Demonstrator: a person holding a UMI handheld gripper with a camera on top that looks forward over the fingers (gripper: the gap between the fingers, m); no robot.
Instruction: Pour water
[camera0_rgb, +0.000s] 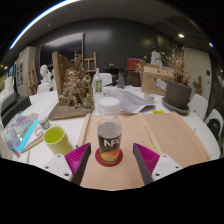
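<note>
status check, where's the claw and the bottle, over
Claw open, fingers either side of the bottle. Bottle upright on a red coaster on the table, cap on. Yellow-green cup off to the side, nothing blocking.

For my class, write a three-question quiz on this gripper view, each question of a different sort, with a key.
1. True or false: the hand-held gripper is shut on the clear jar.
2. Which cup stands left of the jar? A) yellow-green cup B) red mug C) blue glass
3. Fill in: the jar stands on a round ______ coaster.

Key
1. False: the jar, with its white lid, rests on its own between the open fingers, with a gap at either side.
2. A: the yellow-green cup stands on the table.
3. Red: the red coaster lies under the jar.
</note>
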